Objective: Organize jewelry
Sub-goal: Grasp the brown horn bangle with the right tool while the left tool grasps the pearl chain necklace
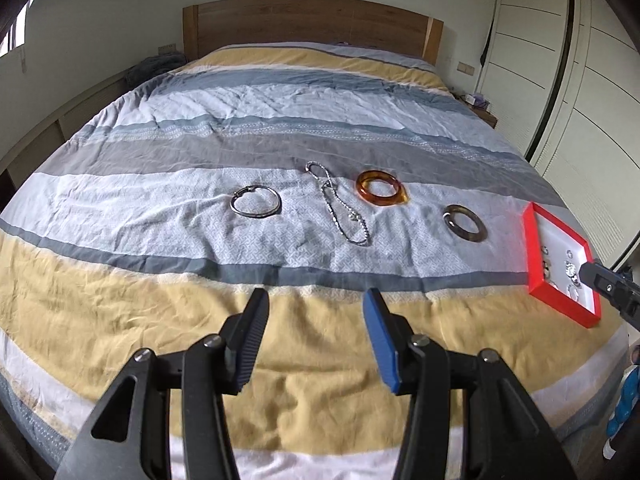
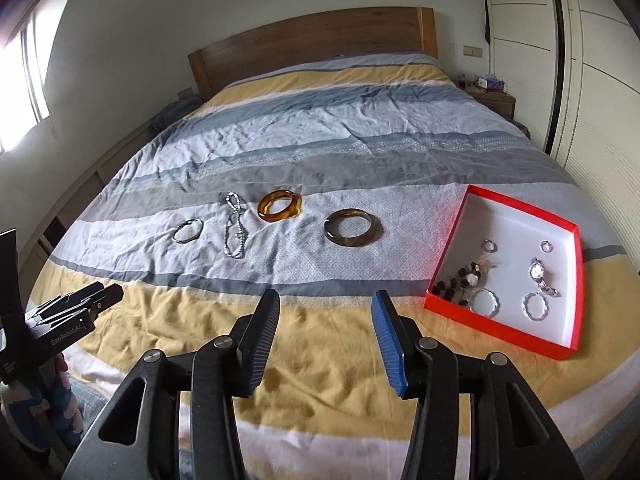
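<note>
Four pieces lie in a row on the striped bedspread: a thin silver bangle (image 1: 256,217) (image 2: 200,226), a silver chain (image 1: 325,192) (image 2: 234,224), an amber bangle (image 1: 383,201) (image 2: 276,218) and a dark brown bangle (image 1: 450,222) (image 2: 330,228). To their right sits a red box (image 1: 560,304) (image 2: 500,332) with a white floor. It holds a watch (image 2: 538,272), a dark beaded piece (image 2: 456,276) and several rings and hoops. My left gripper (image 1: 316,294) hangs open over the yellow stripe, short of the chain. My right gripper (image 2: 326,296) is open too, short of the dark bangle. Neither holds anything.
A wooden headboard (image 1: 312,20) stands at the far end of the bed. White wardrobe doors (image 2: 600,100) line the right side, with a nightstand (image 2: 494,100) beside them. A window (image 2: 24,80) is on the left. Blue and white clothing (image 2: 44,420) shows by the bed's near edge.
</note>
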The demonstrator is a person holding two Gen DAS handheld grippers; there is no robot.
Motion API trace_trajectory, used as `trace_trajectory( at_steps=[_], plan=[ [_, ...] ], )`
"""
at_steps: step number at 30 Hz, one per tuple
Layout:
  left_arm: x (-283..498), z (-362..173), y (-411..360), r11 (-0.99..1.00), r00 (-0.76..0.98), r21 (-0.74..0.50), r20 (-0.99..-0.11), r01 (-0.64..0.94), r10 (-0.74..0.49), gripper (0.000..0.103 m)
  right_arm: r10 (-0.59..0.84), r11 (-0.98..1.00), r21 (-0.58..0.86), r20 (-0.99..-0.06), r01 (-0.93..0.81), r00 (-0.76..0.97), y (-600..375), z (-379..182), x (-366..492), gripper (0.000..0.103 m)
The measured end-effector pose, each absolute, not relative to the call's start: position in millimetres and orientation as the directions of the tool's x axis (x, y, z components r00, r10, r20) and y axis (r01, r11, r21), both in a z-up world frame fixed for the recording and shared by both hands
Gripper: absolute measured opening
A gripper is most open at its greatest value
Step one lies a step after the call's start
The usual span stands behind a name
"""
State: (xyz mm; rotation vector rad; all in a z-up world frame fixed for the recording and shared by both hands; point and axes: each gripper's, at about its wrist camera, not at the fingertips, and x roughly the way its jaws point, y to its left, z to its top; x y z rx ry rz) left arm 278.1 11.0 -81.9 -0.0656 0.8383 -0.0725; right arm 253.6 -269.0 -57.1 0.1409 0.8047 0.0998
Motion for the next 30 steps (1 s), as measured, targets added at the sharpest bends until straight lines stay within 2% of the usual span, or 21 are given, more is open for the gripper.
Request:
trace_trajectory(
  at_steps=[5, 9, 17, 25, 30],
  plan=[
    [340.3, -111.0, 2.7, 0.992, 0.648, -0.127, -0.754, 0.019, -0.108, 0.051, 0.126, 0.988, 0.153, -0.726, -0.02, 0.676, -276.3, -91.8, 323.6, 0.048],
    [385.2, -129.0, -6.6, 0.985, 0.642, -0.175, -0.754, 0.01, -0.141, 0.052, 0.122, 0.987, 0.163, -0.728, -0.003, 0.675, -281.7, -113.4, 372.5, 0.052],
    [451.4, -166.4, -14.9, 0.975, 0.613, -0.224, -0.771, -0.007, -0.173, 0.053, 0.113, 0.985, 0.172, -0.749, 0.026, 0.653, -282.8, -152.2, 431.7, 0.052],
    [478.5, -195.9, -19.3, 0.983, 0.596, -0.181, -0.791, -0.011, -0.139, 0.054, 0.085, 0.986, 0.158, -0.773, 0.06, 0.629, -287.0, -180.0, 461.3, 0.052],
    [480.4, -205.3, -29.9, 0.992, 0.594, -0.127, -0.797, 0.007, -0.106, 0.062, 0.086, 0.984, 0.164, -0.784, 0.072, 0.615, -290.1, -194.6, 469.2, 0.052]
  ],
)
